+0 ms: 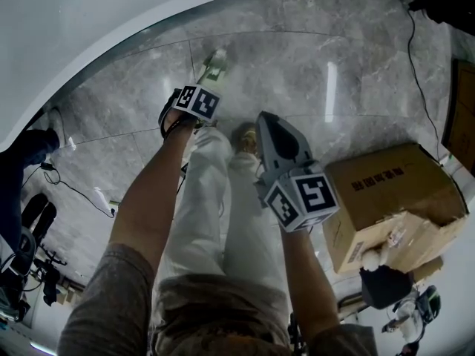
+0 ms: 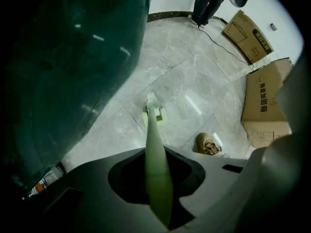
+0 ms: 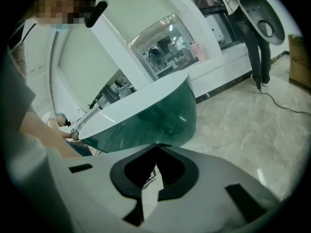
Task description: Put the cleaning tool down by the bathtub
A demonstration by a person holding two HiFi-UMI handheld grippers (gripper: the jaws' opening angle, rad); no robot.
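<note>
Right gripper (image 1: 269, 122), marble floor (image 1: 297, 73), white bathtub (image 1: 89, 21)

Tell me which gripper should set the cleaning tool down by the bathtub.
Left. The left gripper grips the cleaning tool, pointing it down at the floor beside the bathtub; the right gripper is shut and empty.

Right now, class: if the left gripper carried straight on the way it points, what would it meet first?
The marble floor beside the bathtub. The left gripper points down, and the cleaning tool it grips would arrive head first; whether the head already touches is unclear.
</note>
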